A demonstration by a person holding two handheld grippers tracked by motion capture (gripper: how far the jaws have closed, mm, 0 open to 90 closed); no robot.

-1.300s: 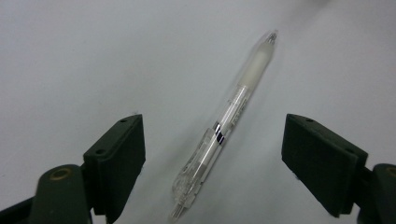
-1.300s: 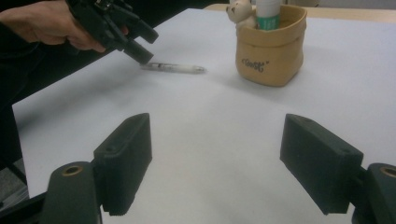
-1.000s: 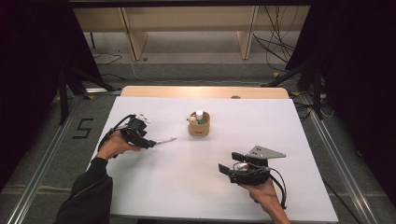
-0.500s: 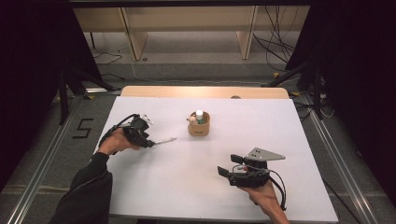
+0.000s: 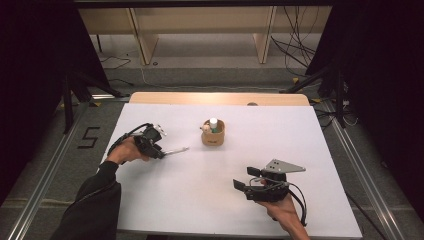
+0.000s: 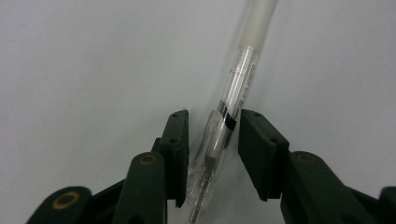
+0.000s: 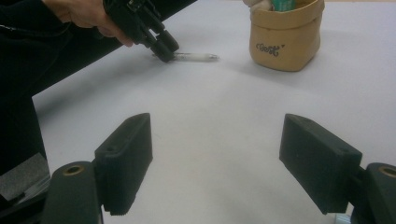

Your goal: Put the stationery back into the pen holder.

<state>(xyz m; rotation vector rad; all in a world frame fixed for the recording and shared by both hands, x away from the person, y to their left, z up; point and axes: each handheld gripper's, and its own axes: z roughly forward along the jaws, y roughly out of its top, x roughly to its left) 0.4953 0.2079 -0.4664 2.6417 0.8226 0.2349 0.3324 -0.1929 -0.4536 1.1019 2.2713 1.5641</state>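
A clear pen [image 6: 243, 70] with a white grip lies flat on the white table [image 5: 200, 200], left of centre. My left gripper [image 5: 162, 152] is lowered over its rear end, and its jaws have just been closing with the pen [image 5: 176, 150] between them. In the left gripper view the right pad touches the barrel and a gap remains at the left pad, so the left gripper [image 6: 214, 126] is open around it. My right gripper [image 5: 245, 178] rests at the front right, open and empty [image 7: 217, 154].
A small tan fabric pouch [image 5: 212, 137] stands at the table's middle, holding a white-capped bottle [image 5: 213, 122] and another item. In the right gripper view the pouch [image 7: 285, 42] sits right of the pen [image 7: 198, 57] and the left gripper [image 7: 163, 49]. A wooden strip [image 5: 220, 98] runs along the table's far edge.
The left hand has shifted slightly along the pen, which still lies on the table. The right hand and the pouch have stayed put.
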